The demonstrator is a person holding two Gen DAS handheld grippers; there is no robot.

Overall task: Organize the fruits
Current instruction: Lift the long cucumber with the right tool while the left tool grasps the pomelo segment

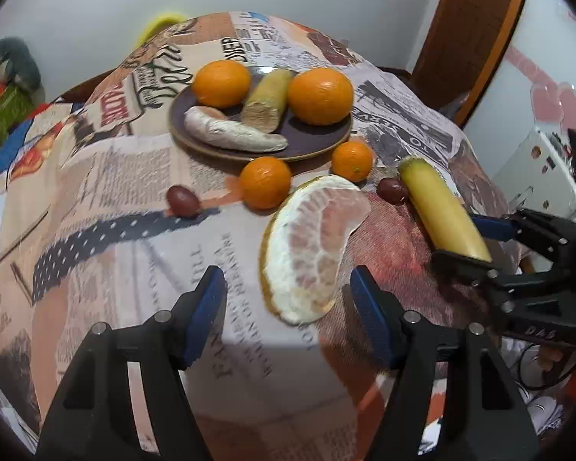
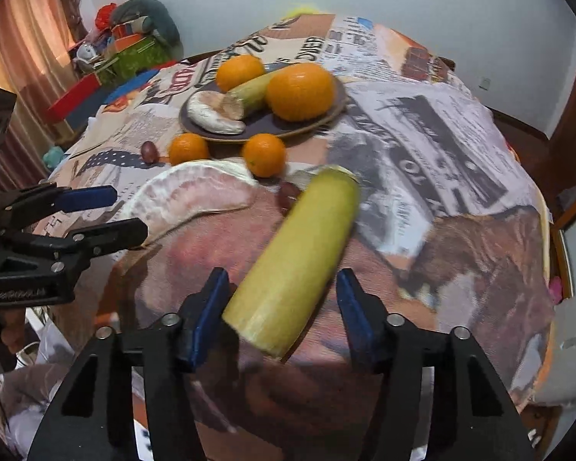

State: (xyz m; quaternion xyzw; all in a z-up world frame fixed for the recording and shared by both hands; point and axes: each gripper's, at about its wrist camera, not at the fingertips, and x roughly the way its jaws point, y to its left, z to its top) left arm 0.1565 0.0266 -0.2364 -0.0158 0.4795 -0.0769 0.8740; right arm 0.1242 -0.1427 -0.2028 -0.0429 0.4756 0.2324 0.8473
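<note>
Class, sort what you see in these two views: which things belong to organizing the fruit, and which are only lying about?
Belongs to the job:
- brown plate with two oranges
- two small oranges on the cloth
- pomelo segment
- yellow stalk piece between the right gripper fingers
- two grapes
- left gripper

Lying about:
- printed tablecloth
- boxes by the curtain

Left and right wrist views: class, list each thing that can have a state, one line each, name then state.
Plate: holds four fruit pieces.
Pomelo wedge: peeled, on the cloth, untouched.
Left gripper: open, fingers either side of the pomelo wedge.
Sugarcane piece: between the right fingers.
Right gripper: around the sugarcane piece; grip unclear.
Small oranges: loose on the cloth.
Grapes: loose on the cloth.
</note>
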